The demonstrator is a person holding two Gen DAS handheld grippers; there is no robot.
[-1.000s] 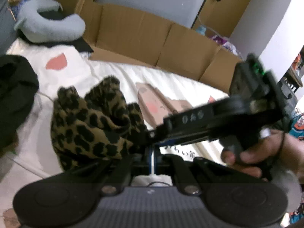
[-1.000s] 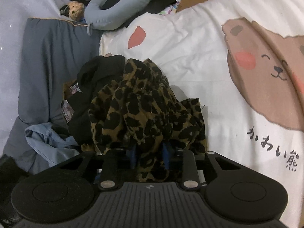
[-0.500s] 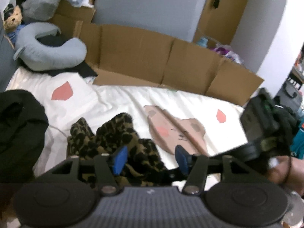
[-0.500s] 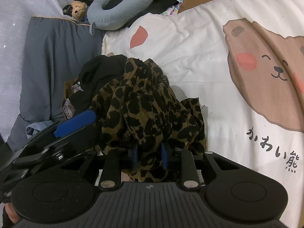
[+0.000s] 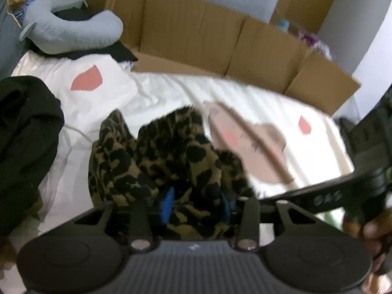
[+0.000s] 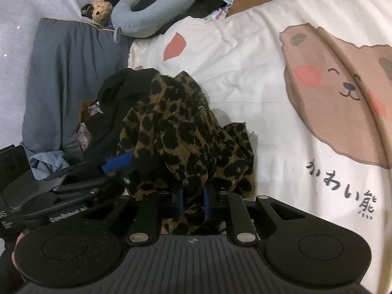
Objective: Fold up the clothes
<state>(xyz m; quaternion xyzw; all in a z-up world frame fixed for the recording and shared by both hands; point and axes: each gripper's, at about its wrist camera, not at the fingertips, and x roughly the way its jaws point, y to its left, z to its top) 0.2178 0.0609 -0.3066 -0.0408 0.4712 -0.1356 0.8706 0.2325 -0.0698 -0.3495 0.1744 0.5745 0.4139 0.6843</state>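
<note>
A crumpled leopard-print garment [image 6: 176, 127] lies bunched on the white bear-print bed sheet [image 6: 245, 56], partly over a black garment [image 6: 117, 90]. My right gripper [image 6: 192, 203] is shut on the near hem of the leopard garment. My left gripper [image 5: 197, 205] is open, its blue fingers [image 5: 167, 203] set wide on either side of a thick bunch of the leopard garment [image 5: 171, 152]. In the right wrist view, the left gripper's blue finger [image 6: 117, 160] reaches into the cloth from the left. A hand [image 5: 367, 227] holds the right gripper's handle at the right.
A black garment [image 5: 24, 134] is piled at the left. A grey neck pillow [image 5: 73, 31] and a small teddy bear [image 6: 99, 12] lie at the head of the bed. A cardboard wall [image 5: 220, 41] lines the far side. A grey pillow [image 6: 68, 73] and light blue cloth [image 6: 46, 161] sit left.
My left gripper went from shut to wide open and pulled back. It has since pushed into the leopard garment, with its fingers narrower around a bunch. The right gripper kept its hold.
</note>
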